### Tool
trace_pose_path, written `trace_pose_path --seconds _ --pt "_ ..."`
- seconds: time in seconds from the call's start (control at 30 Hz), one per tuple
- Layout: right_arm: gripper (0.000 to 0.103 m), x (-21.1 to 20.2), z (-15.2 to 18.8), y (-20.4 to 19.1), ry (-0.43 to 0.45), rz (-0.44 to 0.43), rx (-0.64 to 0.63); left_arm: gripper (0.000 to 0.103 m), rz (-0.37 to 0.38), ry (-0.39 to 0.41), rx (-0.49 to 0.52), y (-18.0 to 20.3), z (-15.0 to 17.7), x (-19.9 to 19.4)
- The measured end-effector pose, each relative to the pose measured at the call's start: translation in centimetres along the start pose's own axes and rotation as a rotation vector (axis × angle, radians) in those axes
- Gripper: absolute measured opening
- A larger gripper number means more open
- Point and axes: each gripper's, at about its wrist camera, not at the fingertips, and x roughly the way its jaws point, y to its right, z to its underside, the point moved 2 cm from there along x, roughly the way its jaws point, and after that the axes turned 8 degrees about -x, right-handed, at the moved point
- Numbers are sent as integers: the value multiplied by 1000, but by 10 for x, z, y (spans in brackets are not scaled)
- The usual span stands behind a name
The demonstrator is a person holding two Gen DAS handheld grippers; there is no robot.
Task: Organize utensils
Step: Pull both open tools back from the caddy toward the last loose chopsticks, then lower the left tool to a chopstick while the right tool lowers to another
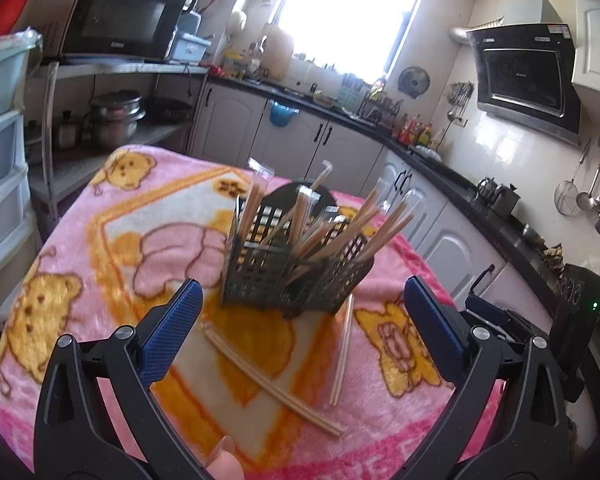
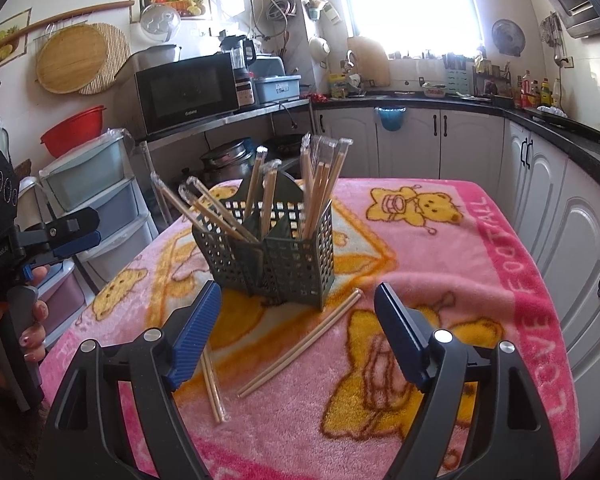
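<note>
A dark green perforated utensil caddy stands mid-table, holding several wrapped wooden chopstick pairs. Two wrapped chopstick pairs lie on the pink blanket in front of it: one long pair and another pair. My left gripper is open and empty, hovering above the loose chopsticks, short of the caddy. My right gripper is open and empty, just in front of the caddy above the loose pairs. The left gripper also shows in the right wrist view at the far left.
The table is covered by a pink bear-print blanket. Plastic drawers and a shelf with a microwave stand to the left; white cabinets and a dark countertop run along the right.
</note>
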Motion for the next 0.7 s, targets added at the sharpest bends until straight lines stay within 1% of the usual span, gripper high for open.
trace_pose_path --seconds 0.27,0.53,0.7 --pt "76 10 13 -4 -45 -9 -11 93 -41 -52 -21 -15 18 13" --pt "76 26 24 -2 -97 -12 -15 93 -92 -135 -33 -30 44 35" --pt "76 41 30 5 -134 -8 -8 93 -108 -195 -38 -39 62 55"
